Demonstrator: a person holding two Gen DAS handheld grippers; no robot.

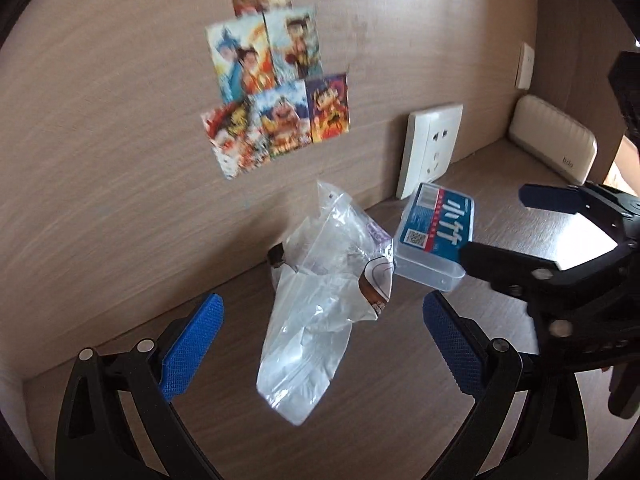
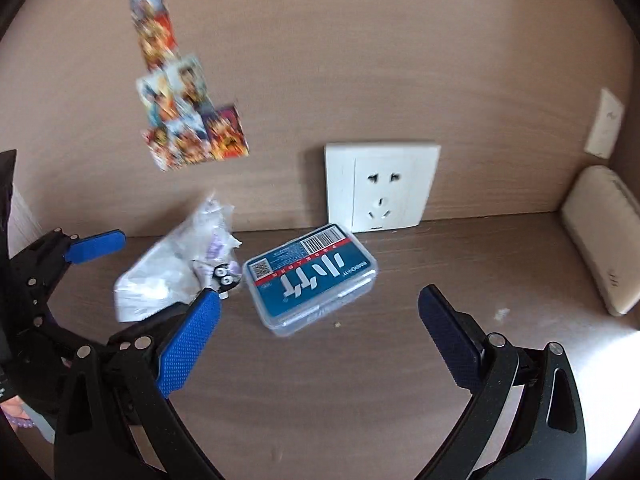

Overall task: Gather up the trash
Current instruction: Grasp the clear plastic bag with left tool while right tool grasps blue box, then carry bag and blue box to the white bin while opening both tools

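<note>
Both tongs released, nothing held. Left gripper (image 1: 322, 346) jaws spread wide, crumpled clear plastic bag (image 1: 310, 320) lying on the wooden desk (image 1: 380, 432) between them, not touched. Bag contents hard to make out: a printed wrapper scrap shows at its 2 o'clock edge. Right gripper (image 2: 320, 340) also spread, clear plastic card box (image 2: 310, 280) with blue label at 12 o'clock, apart from both pads. Box just beside the bag. Wall socket (image 2: 382, 186) behind box. Stickers (image 1: 264, 88) on the back panel blurred. White device (image 2: 604, 240) at 3 o'clock, cut off by the frame.
</note>
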